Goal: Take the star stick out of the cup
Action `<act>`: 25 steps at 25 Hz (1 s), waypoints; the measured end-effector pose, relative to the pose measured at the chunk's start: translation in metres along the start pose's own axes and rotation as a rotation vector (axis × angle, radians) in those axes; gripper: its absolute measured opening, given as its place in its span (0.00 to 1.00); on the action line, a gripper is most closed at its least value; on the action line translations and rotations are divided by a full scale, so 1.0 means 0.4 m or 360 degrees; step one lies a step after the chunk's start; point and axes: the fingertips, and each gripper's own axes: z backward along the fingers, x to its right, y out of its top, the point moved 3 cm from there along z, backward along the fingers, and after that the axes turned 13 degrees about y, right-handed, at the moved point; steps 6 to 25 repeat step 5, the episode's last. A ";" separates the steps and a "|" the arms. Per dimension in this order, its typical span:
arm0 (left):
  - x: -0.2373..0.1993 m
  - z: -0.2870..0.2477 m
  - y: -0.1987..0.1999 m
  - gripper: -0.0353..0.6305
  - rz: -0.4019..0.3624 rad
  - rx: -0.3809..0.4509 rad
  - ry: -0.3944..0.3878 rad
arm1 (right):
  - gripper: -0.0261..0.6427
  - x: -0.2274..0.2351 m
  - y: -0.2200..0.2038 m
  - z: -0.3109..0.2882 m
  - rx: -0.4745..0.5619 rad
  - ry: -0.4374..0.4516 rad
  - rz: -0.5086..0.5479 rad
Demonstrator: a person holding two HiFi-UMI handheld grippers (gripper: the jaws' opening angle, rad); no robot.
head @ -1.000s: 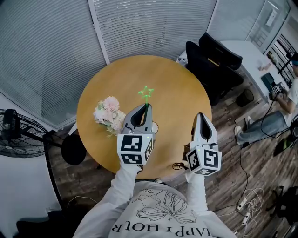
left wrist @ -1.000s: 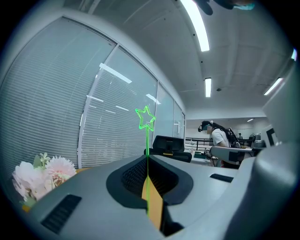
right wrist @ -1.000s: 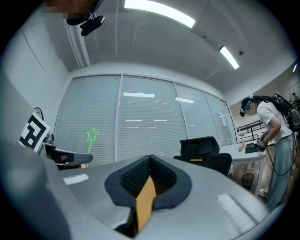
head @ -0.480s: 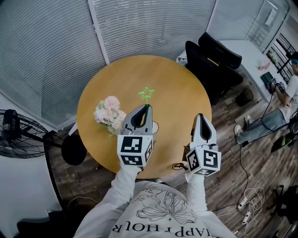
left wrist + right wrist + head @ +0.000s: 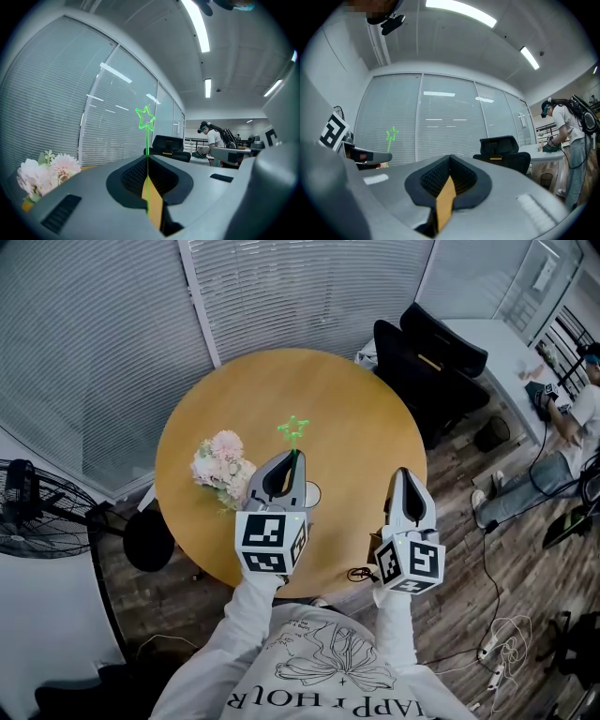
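- The left gripper [image 5: 293,457] is held over the round table [image 5: 272,390], just to the right of the bunch of flowers [image 5: 223,468]. Its fingers are closed tight on the thin stem of the star stick [image 5: 147,140].
- The star stick stands upright. Its green star head rises above the fingertips, a little up and to the right of the flowers in the head view. Its lower end is hidden under the gripper.
- The cup [image 5: 312,493] sits on the far side of the left gripper from the flowers, with only part of its pale rim showing. I cannot tell whether the foot of the stick is inside it.
- The right gripper [image 5: 451,156] is held well to the right of the flowers, over the table's near edge. Its fingers are pressed together with nothing between them.
- A black chair [image 5: 427,367] stands off the table, far to the right of the flowers.
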 end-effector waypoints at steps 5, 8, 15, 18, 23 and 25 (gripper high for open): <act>-0.015 0.016 -0.005 0.07 0.0003 0.0005 -0.0007 | 0.05 -0.023 -0.006 0.006 -0.0003 -0.0001 0.0004; -0.015 0.016 -0.005 0.07 0.0003 0.0005 -0.0007 | 0.05 -0.023 -0.006 0.006 -0.0003 -0.0001 0.0004; -0.015 0.016 -0.005 0.07 0.0003 0.0005 -0.0007 | 0.05 -0.023 -0.006 0.006 -0.0003 -0.0001 0.0004; -0.015 0.016 -0.005 0.07 0.0003 0.0005 -0.0007 | 0.05 -0.023 -0.006 0.006 -0.0003 -0.0001 0.0004; -0.015 0.016 -0.005 0.07 0.0003 0.0005 -0.0007 | 0.05 -0.023 -0.006 0.006 -0.0003 -0.0001 0.0004; -0.015 0.016 -0.005 0.07 0.0003 0.0005 -0.0007 | 0.05 -0.023 -0.006 0.006 -0.0003 -0.0001 0.0004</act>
